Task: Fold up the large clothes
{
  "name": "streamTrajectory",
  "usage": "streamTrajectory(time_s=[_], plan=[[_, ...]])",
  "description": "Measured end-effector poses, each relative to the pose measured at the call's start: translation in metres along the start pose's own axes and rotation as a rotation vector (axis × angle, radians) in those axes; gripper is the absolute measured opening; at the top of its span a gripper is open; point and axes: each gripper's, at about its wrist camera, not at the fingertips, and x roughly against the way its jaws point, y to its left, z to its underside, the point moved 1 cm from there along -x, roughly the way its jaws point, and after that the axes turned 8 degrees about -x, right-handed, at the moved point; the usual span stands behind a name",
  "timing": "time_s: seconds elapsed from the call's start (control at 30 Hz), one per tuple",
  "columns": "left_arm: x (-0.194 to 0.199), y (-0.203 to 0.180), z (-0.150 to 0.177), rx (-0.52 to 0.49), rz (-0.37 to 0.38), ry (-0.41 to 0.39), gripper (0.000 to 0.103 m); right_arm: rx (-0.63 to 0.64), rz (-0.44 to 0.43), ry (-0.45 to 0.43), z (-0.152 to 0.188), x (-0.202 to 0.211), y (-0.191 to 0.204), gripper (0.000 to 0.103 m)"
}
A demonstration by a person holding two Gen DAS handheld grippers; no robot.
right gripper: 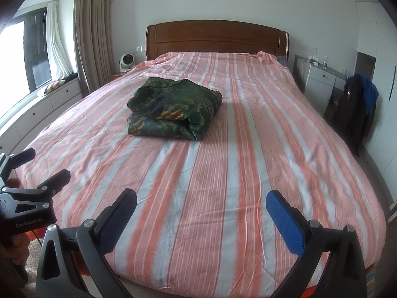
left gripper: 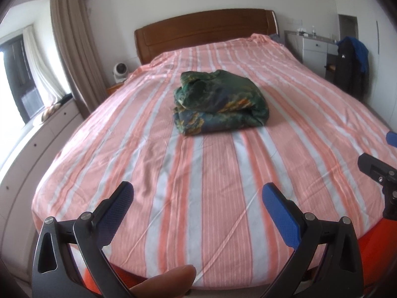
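Observation:
A dark green patterned garment (left gripper: 219,103) lies folded into a thick bundle in the middle of the bed (left gripper: 148,164); it also shows in the right wrist view (right gripper: 173,108). My left gripper (left gripper: 198,191) is open and empty, held over the foot of the bed, well short of the bundle. My right gripper (right gripper: 201,197) is open and empty too, also over the foot of the bed. The left gripper shows at the left edge of the right wrist view (right gripper: 42,164). Part of the right gripper shows at the right edge of the left wrist view (left gripper: 379,154).
The bed has a pink and grey striped cover and a wooden headboard (right gripper: 215,37). A small fan (right gripper: 126,62) stands on a bedside table at left. A window seat with drawers (right gripper: 37,114) runs along the left. A white desk (right gripper: 320,79) and a chair with dark jackets (right gripper: 357,109) stand at right.

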Motion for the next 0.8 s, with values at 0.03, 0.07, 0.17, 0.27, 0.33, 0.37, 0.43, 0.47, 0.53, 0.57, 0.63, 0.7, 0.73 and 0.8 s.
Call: streamTrajectory(time_s=[0.03, 0.07, 0.17, 0.27, 0.33, 0.37, 0.43, 0.47, 0.53, 0.57, 0.63, 0.7, 0.73, 0.8], plan=[[0.000, -0.001, 0.001, -0.003, -0.002, 0.002, 0.103, 0.005, 0.010, 0.005, 0.000, -0.001, 0.000, 0.103], [0.000, -0.001, 0.001, -0.002, -0.002, 0.002, 0.103, 0.015, 0.020, 0.008, 0.001, -0.002, 0.001, 0.103], [-0.001, -0.003, 0.001, -0.011, 0.002, 0.016, 0.103, 0.038, 0.037, 0.011, 0.004, -0.004, 0.004, 0.103], [-0.001, -0.004, 0.002, -0.018, 0.002, 0.016, 0.103, 0.047, 0.049, 0.011, 0.005, -0.004, 0.005, 0.103], [-0.001, -0.004, 0.001, -0.023, 0.004, 0.015, 0.103, 0.054, 0.055, 0.010, 0.005, -0.004, 0.005, 0.103], [0.000, -0.004, 0.001, -0.023, 0.008, 0.012, 0.103, 0.055, 0.055, 0.009, 0.004, -0.004, 0.005, 0.103], [0.002, -0.004, 0.000, -0.016, 0.018, 0.008, 0.103, 0.055, 0.054, 0.008, 0.004, -0.003, 0.005, 0.103], [0.004, -0.003, 0.000, -0.007, 0.025, 0.005, 0.103, 0.053, 0.053, 0.007, 0.004, -0.003, 0.006, 0.103], [0.006, -0.002, -0.001, 0.003, 0.033, 0.000, 0.103, 0.053, 0.052, 0.006, 0.004, -0.002, 0.006, 0.103], [0.007, -0.001, -0.002, 0.006, 0.033, -0.001, 0.103, 0.054, 0.052, 0.007, 0.004, -0.002, 0.006, 0.103], [0.007, 0.001, -0.002, 0.014, 0.028, -0.003, 0.103, 0.059, 0.054, 0.012, 0.003, 0.000, 0.007, 0.103], [0.007, 0.004, -0.001, 0.030, 0.032, -0.001, 0.103, 0.062, 0.049, 0.010, 0.004, 0.003, 0.008, 0.103], [0.006, 0.006, -0.001, 0.040, 0.037, 0.003, 0.103, 0.061, 0.046, 0.009, 0.004, 0.005, 0.009, 0.103], [0.005, 0.009, -0.001, 0.059, 0.044, 0.005, 0.103, 0.056, 0.036, 0.005, 0.004, 0.008, 0.009, 0.103]])
